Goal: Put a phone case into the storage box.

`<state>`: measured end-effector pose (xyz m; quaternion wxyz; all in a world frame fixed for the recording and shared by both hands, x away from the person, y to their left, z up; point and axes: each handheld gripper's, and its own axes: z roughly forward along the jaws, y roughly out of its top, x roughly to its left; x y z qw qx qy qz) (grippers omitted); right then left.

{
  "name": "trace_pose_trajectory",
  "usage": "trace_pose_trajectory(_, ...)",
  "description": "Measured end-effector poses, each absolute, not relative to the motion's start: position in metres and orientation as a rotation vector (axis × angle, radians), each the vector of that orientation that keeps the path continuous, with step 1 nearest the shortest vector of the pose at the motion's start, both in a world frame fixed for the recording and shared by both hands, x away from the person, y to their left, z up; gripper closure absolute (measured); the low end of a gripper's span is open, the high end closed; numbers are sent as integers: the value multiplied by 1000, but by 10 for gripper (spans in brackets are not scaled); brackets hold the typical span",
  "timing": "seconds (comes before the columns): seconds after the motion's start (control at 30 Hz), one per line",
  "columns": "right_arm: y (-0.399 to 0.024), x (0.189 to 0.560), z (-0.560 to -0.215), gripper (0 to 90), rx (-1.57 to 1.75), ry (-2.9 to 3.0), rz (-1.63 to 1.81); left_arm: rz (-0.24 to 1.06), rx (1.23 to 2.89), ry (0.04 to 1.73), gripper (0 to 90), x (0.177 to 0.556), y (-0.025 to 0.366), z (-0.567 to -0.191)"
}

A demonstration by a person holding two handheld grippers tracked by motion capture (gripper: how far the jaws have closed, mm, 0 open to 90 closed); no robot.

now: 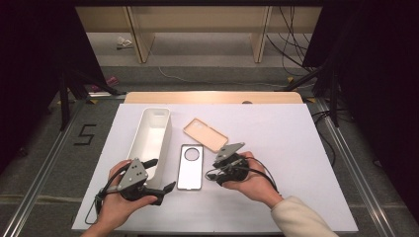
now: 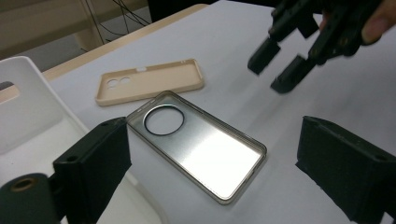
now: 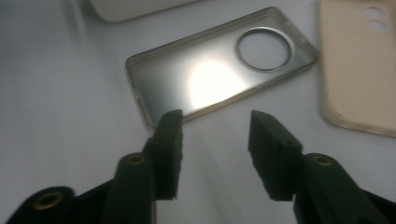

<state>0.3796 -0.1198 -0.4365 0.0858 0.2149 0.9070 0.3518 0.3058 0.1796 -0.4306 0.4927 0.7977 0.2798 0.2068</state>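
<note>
White-topped desk (image 1: pixel 296 148) carrying all. Long white plastic bin (image 1: pixel 150 140) toward left edge. Beige rectangular phone case (image 1: pixel 205 134) near centre, toward far edge. Clear grey-rimmed phone case with round camera hole (image 1: pixel 189 167) flat beside bin, mid-desk. Left gripper (image 1: pixel 160 177) parted wide, empty, at bin's near end. Right gripper (image 1: pixel 217 165) released, just beside clear case.

Your white table top (image 1: pixel 276 148) sits on a grey floor (image 1: pixel 44 143) — a "5" (image 1: pixel 85 134) is marked at its left. Far behind, pale wooden furniture legs (image 1: pixel 138 34) and loose cables (image 1: pixel 289 42) — dark curtains (image 1: pixel 29 74) flank both sides.
</note>
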Motion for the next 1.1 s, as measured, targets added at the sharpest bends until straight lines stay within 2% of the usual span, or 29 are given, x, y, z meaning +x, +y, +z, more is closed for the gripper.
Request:
trace_pose_trajectory(0.07,-136,378,-431,435,684,2656,1083,499,1990,648,146,305,174,-430)
trace_pose_trajectory(0.13,-154,375,-427,366,736,2614,1104,508,2038,621,151,304,167,-429)
trace_pose_trajectory(0.4,-214,362,-421,208,887,2475,1133,477,2324,454,188,310,138,-427)
trace_pose_trajectory(0.47,-225,360,-421,203,918,2447,1139,475,2374,406,239,314,131,-427)
trace_pose_trajectory(0.7,-254,352,-421,172,1014,2382,1168,459,2637,276,266,330,106,-427)
trace_pose_trajectory(0.73,-259,350,-421,170,1033,2362,1176,471,2659,257,299,332,102,-429)
trace_pose_trajectory(1.1,-269,350,-420,169,1099,2283,1233,474,2814,154,380,347,82,-452)
